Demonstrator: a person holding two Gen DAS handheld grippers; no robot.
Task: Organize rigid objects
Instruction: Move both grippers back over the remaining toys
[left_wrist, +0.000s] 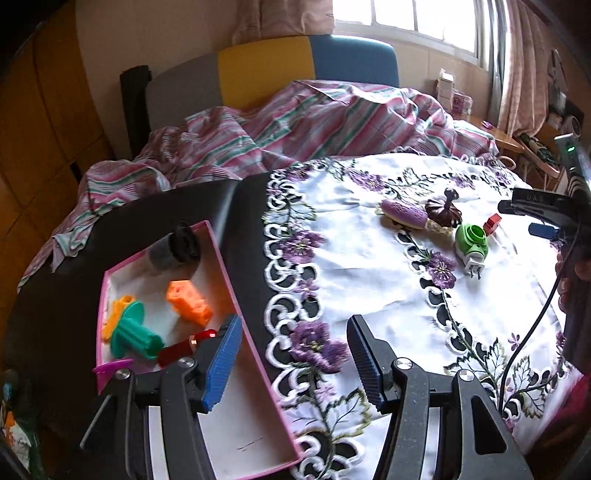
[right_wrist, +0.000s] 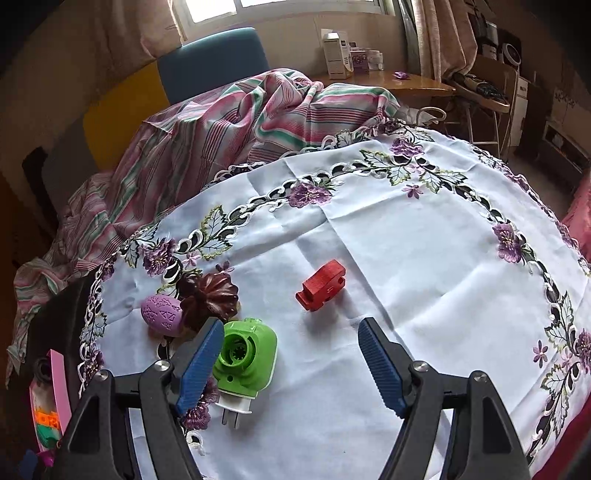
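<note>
A pink box (left_wrist: 232, 288) on the table's left holds an orange block (left_wrist: 189, 302), a green spool (left_wrist: 135, 334), a red piece (left_wrist: 181, 347) and a dark cylinder (left_wrist: 173, 249). My left gripper (left_wrist: 293, 356) is open and empty, just right of the box. On the white embroidered cloth (right_wrist: 406, 240) lie a green plug-in device (right_wrist: 245, 356), a red block (right_wrist: 322, 284), a purple egg-shaped thing (right_wrist: 162, 314) and a dark brown pumpkin shape (right_wrist: 212, 295). My right gripper (right_wrist: 288, 363) is open and empty, its left finger beside the green device.
A striped bedsheet (left_wrist: 277, 125) is heaped behind the table. A chair back (left_wrist: 273, 62) with yellow and blue panels stands beyond it. A wooden desk (right_wrist: 402, 79) with small boxes is at the back right. The right gripper also shows in the left view (left_wrist: 535, 218).
</note>
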